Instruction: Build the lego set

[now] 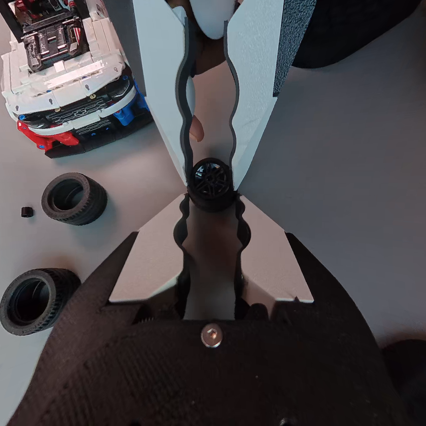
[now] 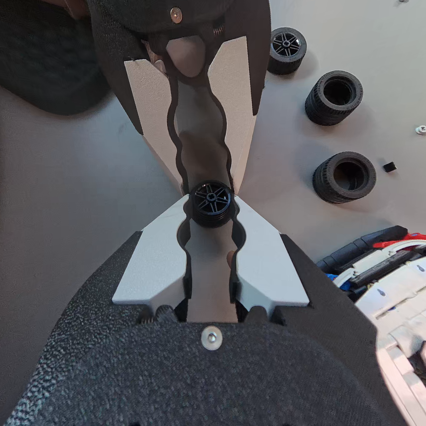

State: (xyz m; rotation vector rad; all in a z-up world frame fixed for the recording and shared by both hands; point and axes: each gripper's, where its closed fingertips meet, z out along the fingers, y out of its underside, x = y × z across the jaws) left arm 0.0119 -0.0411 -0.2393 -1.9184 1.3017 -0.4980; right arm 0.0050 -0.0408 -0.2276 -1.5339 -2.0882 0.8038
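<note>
the small black spoked plastic wheel rim (image 1: 211,184) sits at the meeting point of the two tools, low over the pale grey tabletop (image 1: 345,184) — whether it rests on the surface or is lifted just clear i cannot tell. the left gripper (image 1: 211,196) has its wavy dark-padded fingertips closed on the rim's ribbed barrel from both sides, and the right gripper (image 2: 211,205), coming from the opposite direction, is clamped on the same rim in the same way, spoked face up towards the camera.

as a guess, the rim is light, hard and stiff, with a smooth glossy face that could slip; the grooved barrel is the better place to grip, as both tools do now. squeezing should not hurt it, but a twist between two tools could pop it loose.

three black rubber tyres without rims show — one (image 2: 344,177), another (image 2: 334,98) beyond it — soft and stretchy by the look of them, so the rim probably has to be pushed squarely into one. a finished wheel with tyre (image 2: 287,50) stands further off, and the white, red and blue brick-built car (image 1: 69,92) waits near the tyres.
</note>
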